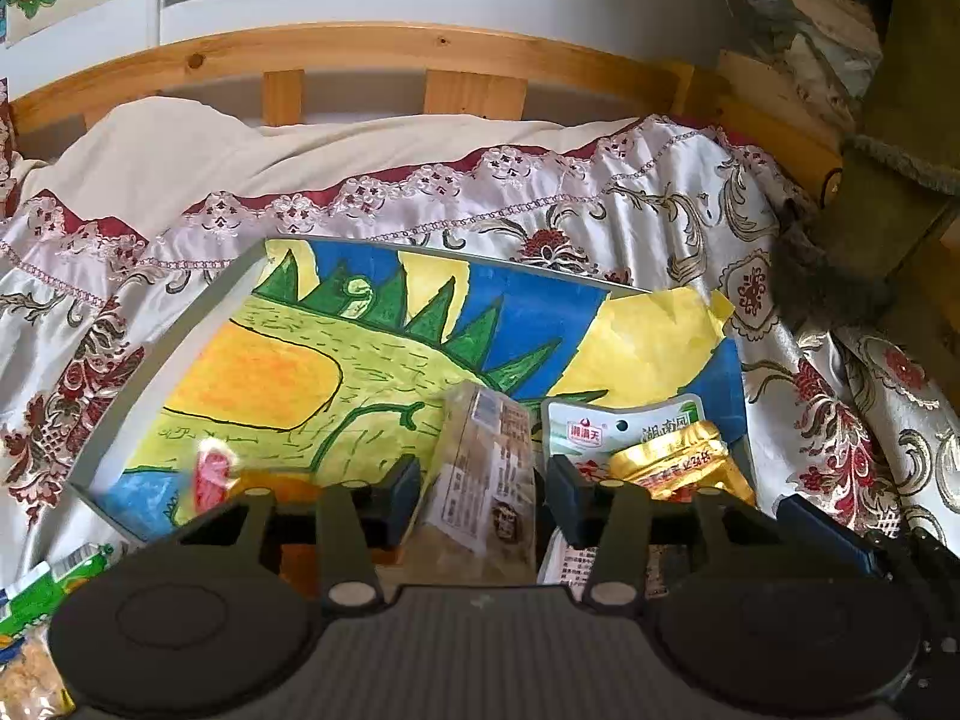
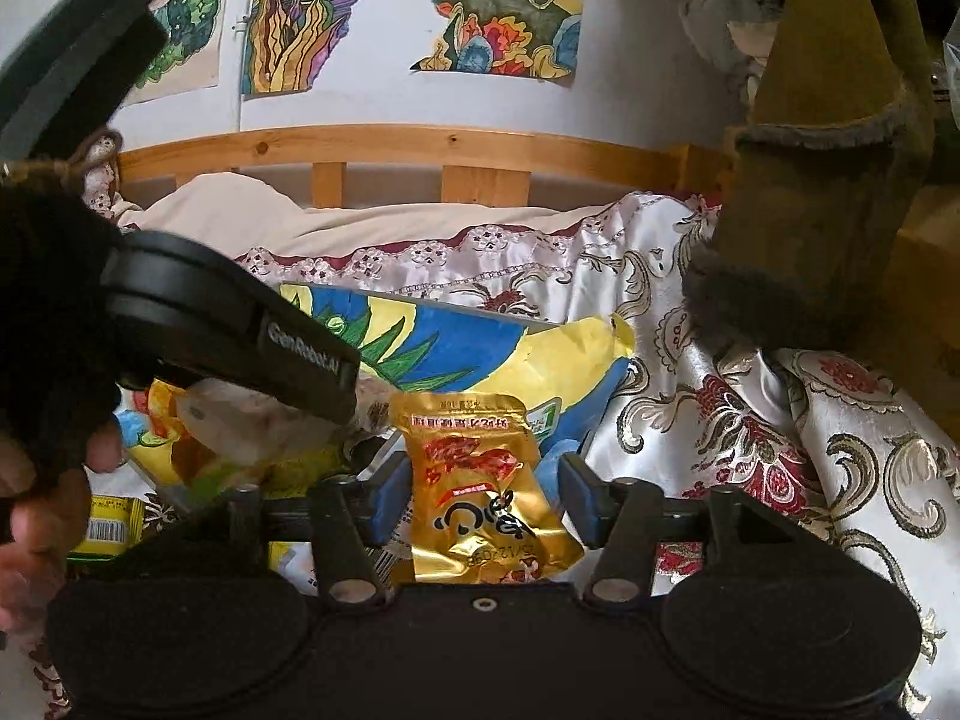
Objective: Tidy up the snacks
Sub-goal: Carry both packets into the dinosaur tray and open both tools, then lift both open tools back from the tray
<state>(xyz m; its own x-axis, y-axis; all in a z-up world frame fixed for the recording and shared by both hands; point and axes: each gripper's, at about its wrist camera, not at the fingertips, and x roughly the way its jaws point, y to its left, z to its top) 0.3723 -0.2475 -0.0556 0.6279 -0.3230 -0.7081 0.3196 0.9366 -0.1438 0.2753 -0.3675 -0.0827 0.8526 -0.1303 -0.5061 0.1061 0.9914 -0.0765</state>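
A grey tray [image 1: 174, 330] lined with a bright painted drawing lies on the bed. My left gripper [image 1: 483, 498] stands open around a clear pack of brownish snacks [image 1: 486, 468] that rests on the tray, with a slim gap at the right pad. Right of it lie a white-green pouch [image 1: 600, 426] and a gold pouch [image 1: 678, 462]. In the right wrist view my right gripper [image 2: 483, 498] is open, and the gold pouch [image 2: 486, 480] lies loose between its blue pads on the tray's right end. The left gripper's black body [image 2: 240, 330] reaches in from the left.
A blurred red wrapper [image 1: 210, 474] lies on the tray's near left. Green packets [image 1: 54, 582] and a yellow-green box [image 2: 111, 525] sit off the tray on the floral satin bedspread [image 1: 660, 222]. A wooden headboard [image 1: 360, 48] stands behind. An olive coat [image 2: 828, 210] hangs at right.
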